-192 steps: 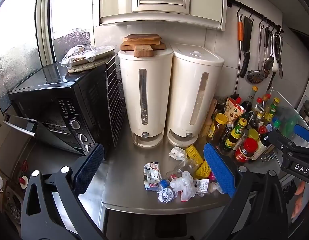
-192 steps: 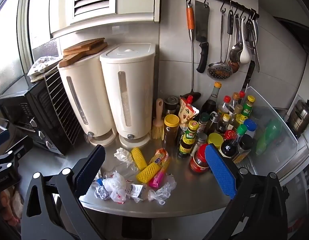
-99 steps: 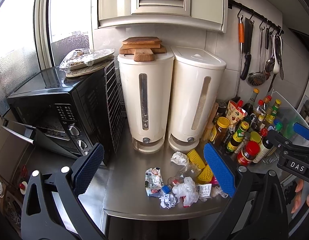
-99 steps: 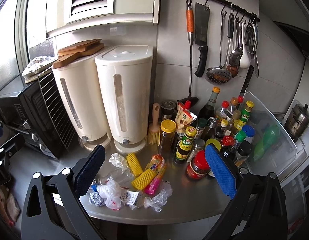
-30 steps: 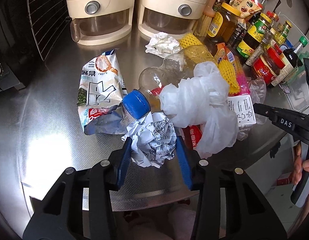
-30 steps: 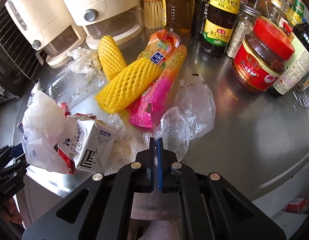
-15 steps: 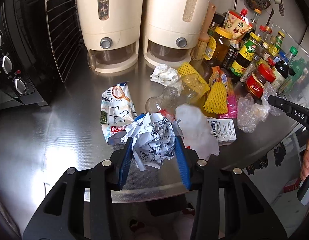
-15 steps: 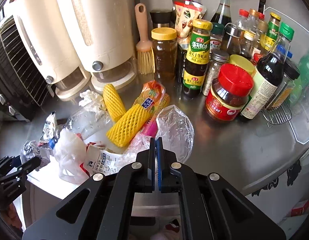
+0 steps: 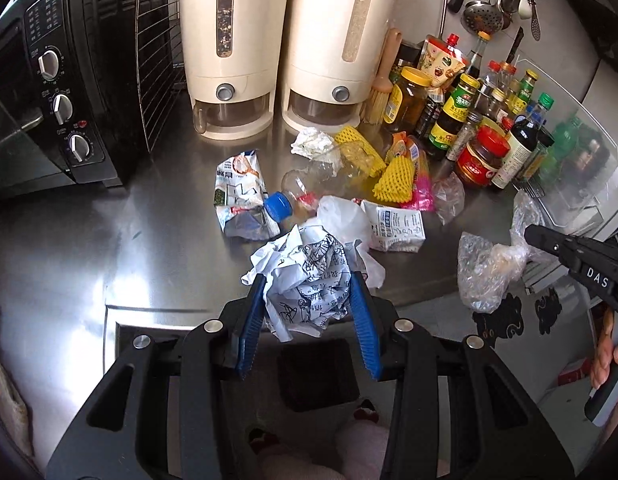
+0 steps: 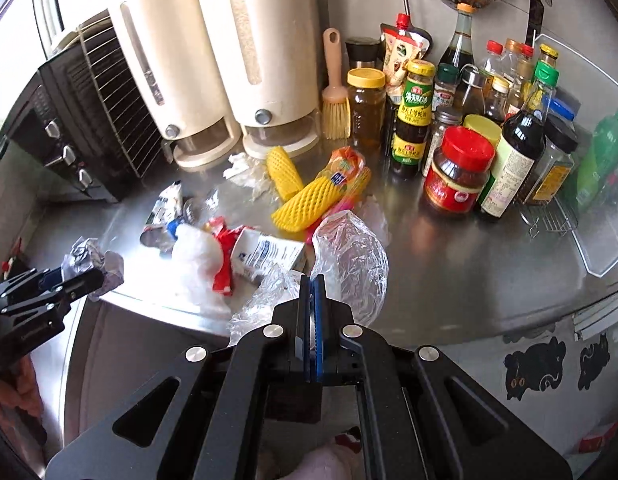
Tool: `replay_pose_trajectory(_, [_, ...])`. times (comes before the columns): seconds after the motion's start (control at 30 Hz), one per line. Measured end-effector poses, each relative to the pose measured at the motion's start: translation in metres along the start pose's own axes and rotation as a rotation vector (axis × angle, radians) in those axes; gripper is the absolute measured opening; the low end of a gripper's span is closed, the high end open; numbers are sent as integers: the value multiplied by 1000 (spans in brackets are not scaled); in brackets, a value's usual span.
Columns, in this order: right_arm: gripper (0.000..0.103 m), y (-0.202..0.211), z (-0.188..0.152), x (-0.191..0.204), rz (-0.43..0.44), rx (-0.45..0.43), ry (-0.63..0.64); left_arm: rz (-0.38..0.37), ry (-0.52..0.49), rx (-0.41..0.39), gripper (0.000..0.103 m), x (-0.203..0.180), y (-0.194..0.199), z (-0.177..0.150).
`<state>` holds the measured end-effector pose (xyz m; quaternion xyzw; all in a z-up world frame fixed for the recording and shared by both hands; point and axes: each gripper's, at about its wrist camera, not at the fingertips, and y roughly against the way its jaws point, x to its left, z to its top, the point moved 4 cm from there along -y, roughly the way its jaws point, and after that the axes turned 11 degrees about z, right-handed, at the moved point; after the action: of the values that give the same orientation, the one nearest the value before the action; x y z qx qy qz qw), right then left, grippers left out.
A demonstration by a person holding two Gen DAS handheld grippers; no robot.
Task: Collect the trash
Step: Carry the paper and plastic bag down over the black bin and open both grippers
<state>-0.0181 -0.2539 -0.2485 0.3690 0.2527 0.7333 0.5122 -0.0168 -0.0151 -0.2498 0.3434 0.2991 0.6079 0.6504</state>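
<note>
My left gripper (image 9: 309,288) is shut on a crumpled ball of printed paper (image 9: 307,276), lifted off the steel counter (image 9: 109,232) near its front edge; the same ball (image 10: 95,262) shows at the far left in the right wrist view. My right gripper (image 10: 312,280) is shut on a clear plastic bag (image 10: 349,264), which hangs above the counter's front edge (image 9: 487,272). Trash still lying on the counter: a snack packet (image 9: 237,196), a clear bottle with a blue cap (image 9: 279,206), a white plastic bag (image 9: 343,220), a small carton (image 9: 397,226), yellow foam nets (image 9: 393,176) and a tissue (image 9: 313,142).
Two cream dispensers (image 9: 229,48) stand at the back with a black oven (image 9: 57,80) to their left. Sauce bottles and jars (image 9: 481,156) crowd the right side beside a clear tray (image 10: 589,200). Utensils hang on the wall (image 9: 485,16). A hand (image 9: 607,352) grips the right tool.
Both grippers have risen and drawn back from the pile, the left carrying the paper ball and the right carrying the clear bag off the counter. The rest of the trash stayed put.
</note>
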Motion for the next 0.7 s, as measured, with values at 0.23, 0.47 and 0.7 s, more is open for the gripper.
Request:
replay_pose_trajectory(0.23, [3,-26,-58,3,21,106,-23,-40,-27,107,40,-11,-17,-57])
replay_pose_trajectory(0.47, [3,-78,-111,-7,17,188,-66,-79,-49,217,40,-28,-70,-119])
replay_pose_trajectory(0.7, [3,-152,-157,-22,33,241,-104,-93,-84,276,40,-49,-146,-175])
